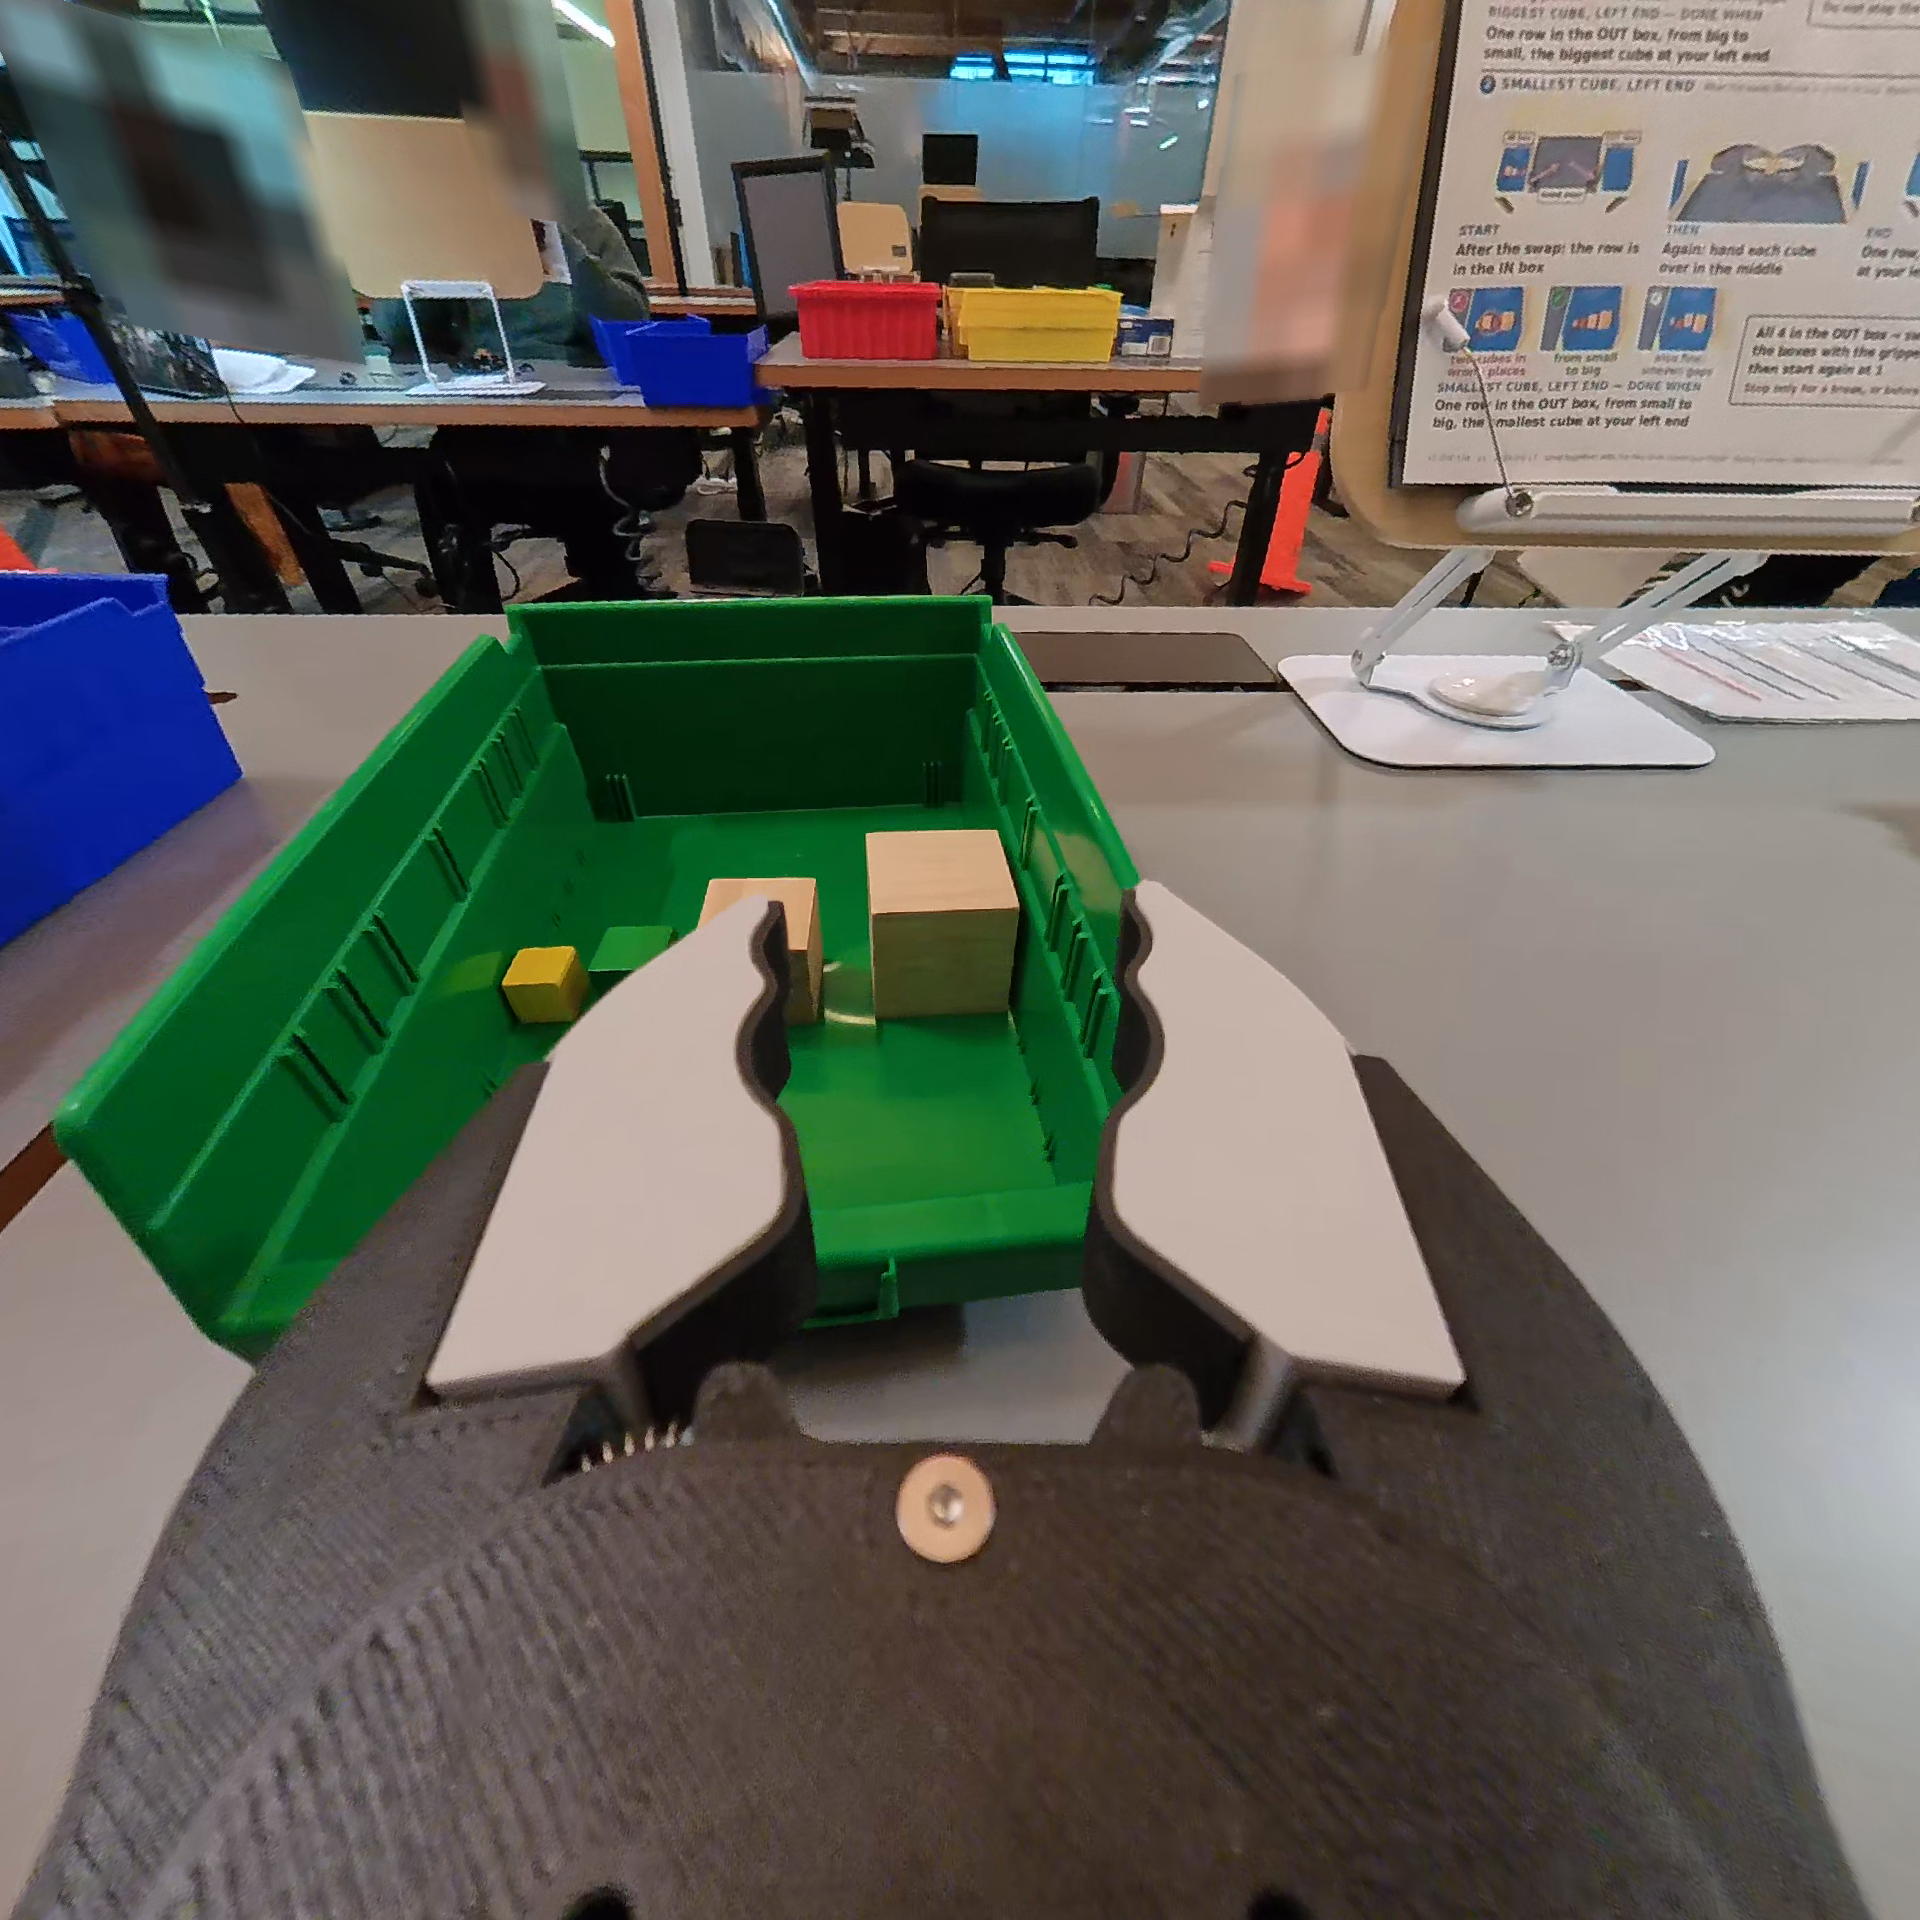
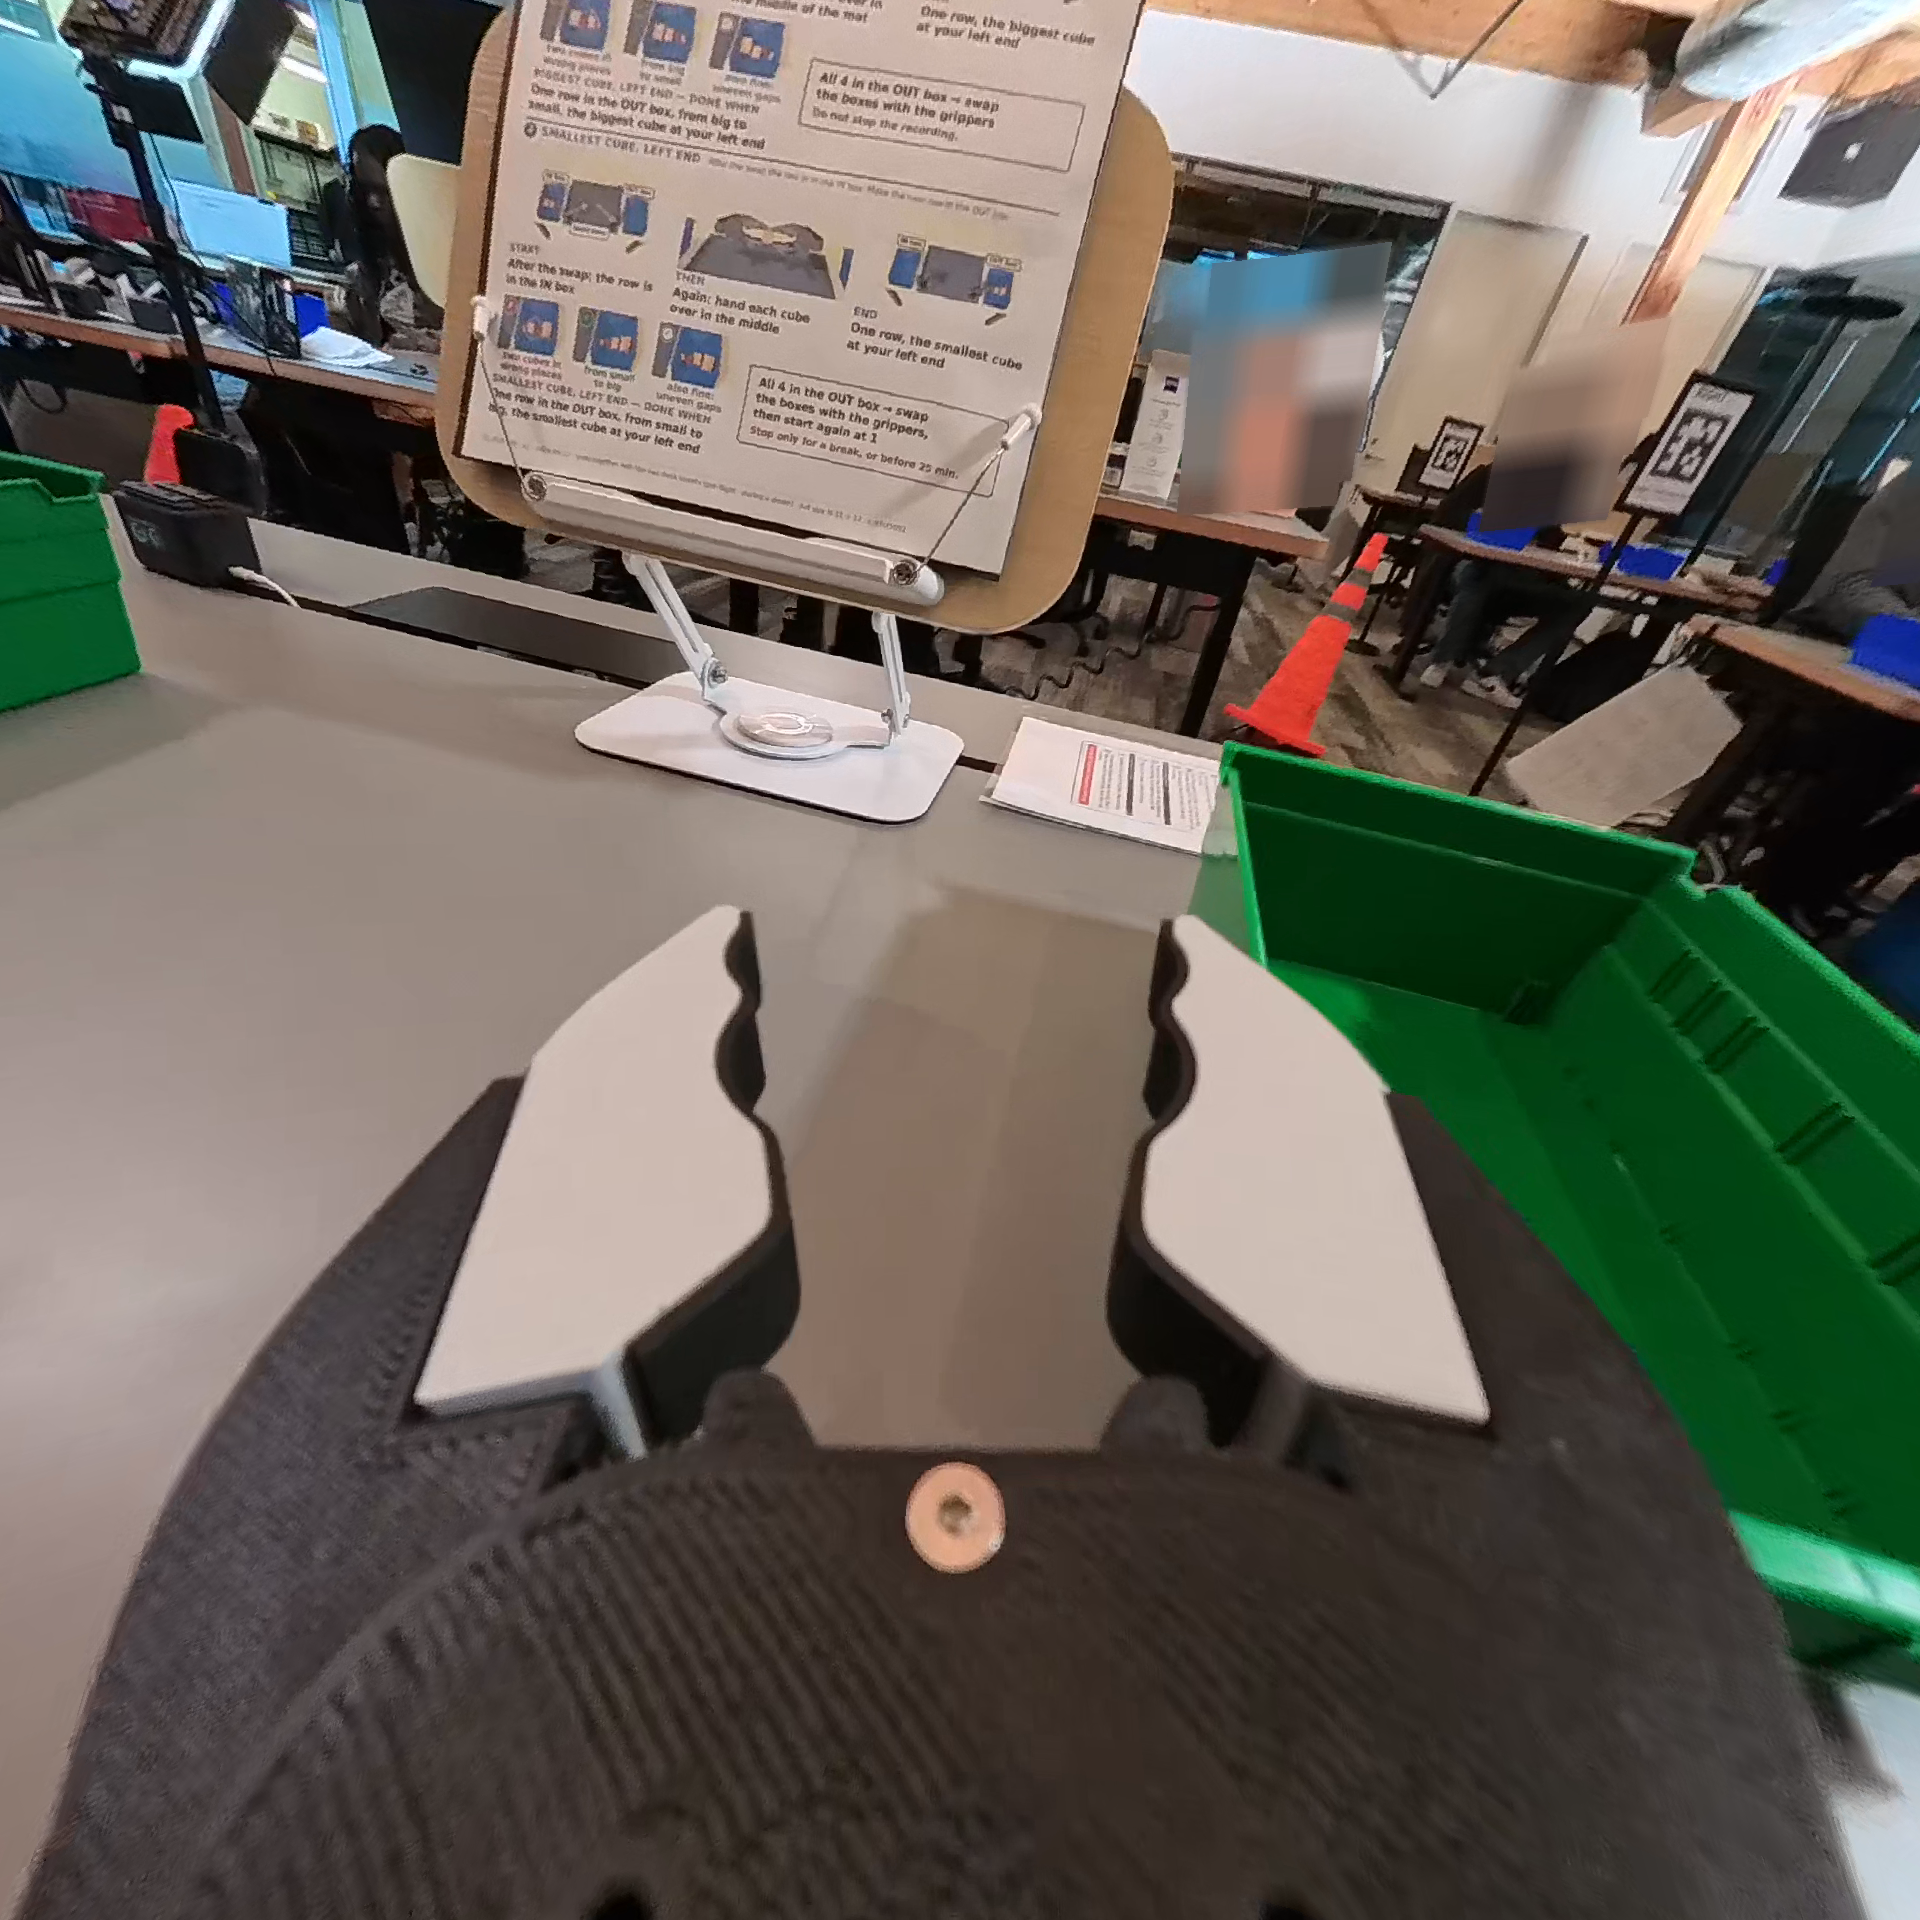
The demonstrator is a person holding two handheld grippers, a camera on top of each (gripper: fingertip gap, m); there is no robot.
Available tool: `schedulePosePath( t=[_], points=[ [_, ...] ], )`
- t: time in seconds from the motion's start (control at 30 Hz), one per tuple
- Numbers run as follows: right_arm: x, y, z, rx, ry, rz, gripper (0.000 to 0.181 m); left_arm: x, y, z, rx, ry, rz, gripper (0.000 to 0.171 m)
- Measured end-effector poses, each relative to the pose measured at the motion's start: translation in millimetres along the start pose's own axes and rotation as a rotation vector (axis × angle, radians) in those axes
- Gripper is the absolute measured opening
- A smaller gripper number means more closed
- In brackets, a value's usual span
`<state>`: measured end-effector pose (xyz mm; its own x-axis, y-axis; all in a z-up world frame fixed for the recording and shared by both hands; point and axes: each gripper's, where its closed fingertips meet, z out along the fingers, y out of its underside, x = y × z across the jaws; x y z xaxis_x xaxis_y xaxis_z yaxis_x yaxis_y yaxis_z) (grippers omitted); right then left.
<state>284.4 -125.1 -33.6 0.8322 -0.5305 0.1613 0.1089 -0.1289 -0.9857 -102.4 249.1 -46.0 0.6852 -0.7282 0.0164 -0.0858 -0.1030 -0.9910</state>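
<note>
In the left wrist view, the left tool (image 1: 945, 914) is spread wide and holds nothing. It hangs over the near end of a green plastic bin (image 1: 312, 997) on the grey counter (image 1: 1507, 987). Inside sit a big pale wooden cube (image 1: 940, 925), a smaller pale wooden cube (image 1: 800, 940) partly hidden by one finger, a green cube (image 1: 632, 948) and a little yellow cube (image 1: 542, 982).

In the right wrist view, the right tool (image 2: 951, 935) is spread too, empty, over bare counter. A second green plastic bin (image 2: 1558, 1039) lies just beside it, and a paper sheet on a white stand (image 2: 769, 743) is farther back.

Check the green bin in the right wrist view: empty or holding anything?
Empty as far as visible: the green bin shows only bare floor and ribbed walls; its near end is cut off by the right gripper.
</note>
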Motion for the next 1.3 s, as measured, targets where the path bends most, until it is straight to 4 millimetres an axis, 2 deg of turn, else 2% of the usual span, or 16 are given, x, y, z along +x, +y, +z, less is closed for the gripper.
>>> schedulePosePath(
  t=[0.2, 0.47, 0.6, 0.67, 0.73, 0.87, 1.03, 1.17, 1.3],
  points=[
    [0.6, 10.7, 4.0, -0.048, -0.017, 0.093, 0.082, 1.7, -3.5, -2.7, 0.019, 0.009, -0.005, 0.061],
    [-13.7, 8.8, -3.5, -0.035, -0.029, -0.015, 0.075, 11.8, -5.3, -10.7, 0.031, 0.032, -0.001, 0.061],
    [-19.7, 15.9, 0.9, -0.06, -0.057, -0.03, 0.074, 27.3, -5.0, -8.4, 0.033, 0.093, -0.001, 0.06],
    [-27.0, 21.9, 3.6, -0.082, -0.116, -0.024, 0.066, 39.9, 0.6, -4.2, 0.007, 0.148, 0.028, 0.06],
    [-27.0, 26.5, 6.8, -0.097, -0.125, -0.016, 0.066, 49.2, 5.9, 0.0, -0.015, 0.182, 0.058, 0.061],
    [-30.2, 27.1, 11.4, -0.089, -0.178, 0.043, 0.064, 58.2, 8.2, 1.8, -0.03, 0.209, 0.057, 0.061],
    [-38.3, 28.1, -0.1, -0.093, -0.247, 0.143, 0.062, 64.9, -4.7, -3.0, 0.035, 0.238, -0.026, 0.06],
    [-47.6, 25.0, -3.7, -0.09, -0.294, 0.191, 0.06, 74.1, -0.1, -1.6, 0.024, 0.281, -0.025, 0.059],
    [-67.5, 34.8, -3.5, -0.152, -0.366, 0.158, 0.062, 87.9, 3.9, 0.0, -0.002, 0.354, -0.04, 0.059]
  ],
)
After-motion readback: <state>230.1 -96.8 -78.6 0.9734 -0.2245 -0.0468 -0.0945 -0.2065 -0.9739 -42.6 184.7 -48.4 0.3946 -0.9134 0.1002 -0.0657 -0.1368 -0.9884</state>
